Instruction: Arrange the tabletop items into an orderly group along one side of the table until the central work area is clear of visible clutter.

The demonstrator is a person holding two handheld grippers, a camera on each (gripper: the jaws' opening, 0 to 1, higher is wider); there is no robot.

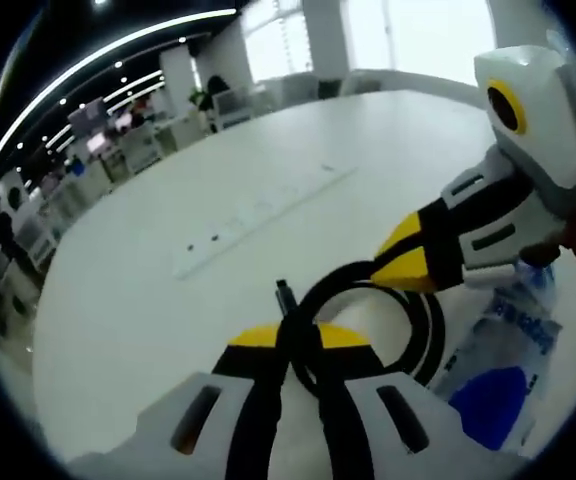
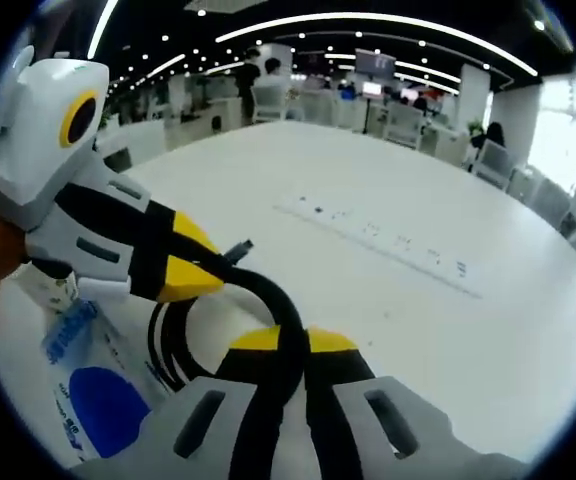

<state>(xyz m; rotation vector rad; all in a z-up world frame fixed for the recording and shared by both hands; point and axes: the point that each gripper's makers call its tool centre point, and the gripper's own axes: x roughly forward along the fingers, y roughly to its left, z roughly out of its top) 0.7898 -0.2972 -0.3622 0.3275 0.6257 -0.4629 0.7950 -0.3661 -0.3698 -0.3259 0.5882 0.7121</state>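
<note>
The left claw (image 1: pixel 298 335) is pressed together on a black cable (image 1: pixel 363 275), and the right claw (image 2: pixel 283 340) pinches the same cable (image 2: pixel 258 290) a little further along its run. In the left gripper view the right claw (image 1: pixel 393 265) comes in from the right, its yellow tips closed on the cable where the cable arches up off the counter (image 1: pixel 148 300). In the right gripper view the left claw (image 2: pixel 208 270) comes in from the left, likewise shut on the cable.

The cable lies coiled in loose loops (image 1: pixel 418 330) on the white counter, just beside and partly over a clear plastic bag (image 1: pixel 508 370). One end of the cable, a small dark plug (image 1: pixel 284 296), sticks up and away from the left claw, pointing toward the far side of the counter; in the right gripper view that plug (image 2: pixel 240 247) juts out beyond the left claw's tips, toward the counter's middle.

The bag (image 2: pixel 88 390) carries blue print: a big solid blue round patch and a strip of blue lettering (image 2: pixel 68 330), too blurred to read in either view.

Further out on the counter (image 2: pixel 448 340) lies a long, flat white strip (image 2: pixel 378 240) with small dark marks along it, well apart from the cable; its long axis runs slantwise across the counter. The marks on this strip (image 1: pixel 258 210) cannot be read.
</note>
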